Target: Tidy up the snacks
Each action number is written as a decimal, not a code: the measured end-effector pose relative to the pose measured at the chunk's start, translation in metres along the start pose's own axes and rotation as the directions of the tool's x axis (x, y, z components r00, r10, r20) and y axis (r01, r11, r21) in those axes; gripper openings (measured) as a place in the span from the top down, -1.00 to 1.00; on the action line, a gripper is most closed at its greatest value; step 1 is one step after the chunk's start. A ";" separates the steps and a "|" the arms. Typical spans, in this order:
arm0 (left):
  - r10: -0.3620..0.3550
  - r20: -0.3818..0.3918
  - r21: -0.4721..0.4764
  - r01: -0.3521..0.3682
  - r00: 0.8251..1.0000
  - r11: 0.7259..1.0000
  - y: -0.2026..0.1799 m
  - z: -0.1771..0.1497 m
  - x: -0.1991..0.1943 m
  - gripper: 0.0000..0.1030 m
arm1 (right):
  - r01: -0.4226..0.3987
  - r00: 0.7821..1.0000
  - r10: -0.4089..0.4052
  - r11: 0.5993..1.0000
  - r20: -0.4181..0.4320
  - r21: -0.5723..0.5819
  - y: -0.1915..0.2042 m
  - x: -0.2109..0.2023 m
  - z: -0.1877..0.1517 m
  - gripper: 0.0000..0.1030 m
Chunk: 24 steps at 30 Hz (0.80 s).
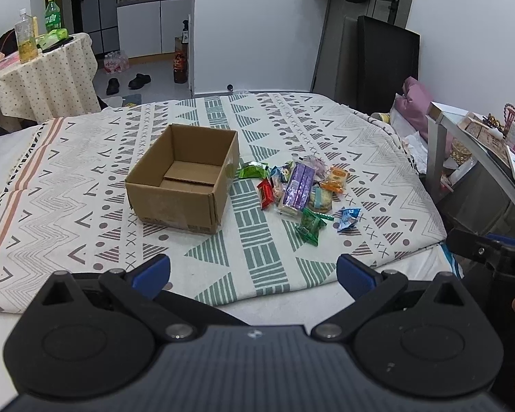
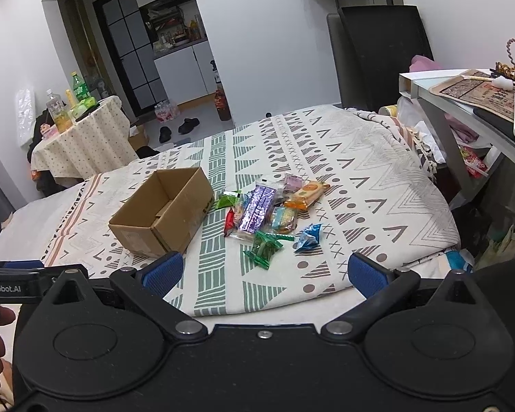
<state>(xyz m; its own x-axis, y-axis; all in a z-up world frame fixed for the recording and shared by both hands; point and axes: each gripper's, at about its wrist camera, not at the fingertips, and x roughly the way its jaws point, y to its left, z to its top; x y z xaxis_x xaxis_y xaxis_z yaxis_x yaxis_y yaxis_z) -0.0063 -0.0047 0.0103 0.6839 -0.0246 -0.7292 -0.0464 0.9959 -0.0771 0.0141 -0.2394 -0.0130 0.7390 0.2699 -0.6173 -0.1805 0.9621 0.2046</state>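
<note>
An open, empty cardboard box [image 1: 183,180] [image 2: 161,216] stands on a patterned cloth [image 1: 86,206] [image 2: 360,171]. Just right of it lies a pile of wrapped snacks: a long purple pack [image 1: 298,183] [image 2: 255,211], a red one [image 1: 266,194], green ones [image 1: 310,225] [image 2: 264,249], a blue one [image 1: 348,218] [image 2: 307,238] and an orange one [image 1: 336,178] [image 2: 307,194]. My left gripper [image 1: 254,271] hangs open above the cloth's near edge, well short of the box and snacks. My right gripper [image 2: 264,271] is open too, nothing between its blue-padded fingers [image 2: 164,271].
A grey table [image 2: 463,103] with papers and small items stands at the right, a dark chair [image 2: 377,55] behind the cloth. A round table [image 1: 34,72] with bottles is at far left. The other gripper's body [image 1: 491,250] shows at the right edge.
</note>
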 end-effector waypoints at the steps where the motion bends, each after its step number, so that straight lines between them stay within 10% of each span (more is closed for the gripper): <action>1: -0.001 0.001 0.000 0.001 1.000 1.000 0.000 0.000 0.000 -0.99 | 0.001 1.000 -0.001 1.000 0.000 0.000 0.000 0.000 0.000 -1.00; 24: 0.009 0.000 0.004 -0.009 1.000 1.000 0.000 0.000 -0.001 -0.99 | 0.009 1.000 -0.009 1.000 -0.009 -0.015 0.003 -0.001 0.000 -1.00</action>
<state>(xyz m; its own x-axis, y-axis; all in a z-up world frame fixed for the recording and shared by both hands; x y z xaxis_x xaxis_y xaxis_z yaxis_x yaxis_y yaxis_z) -0.0073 -0.0050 0.0111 0.6834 -0.0156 -0.7298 -0.0493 0.9965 -0.0674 0.0129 -0.2366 -0.0120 0.7345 0.2618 -0.6260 -0.1837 0.9648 0.1880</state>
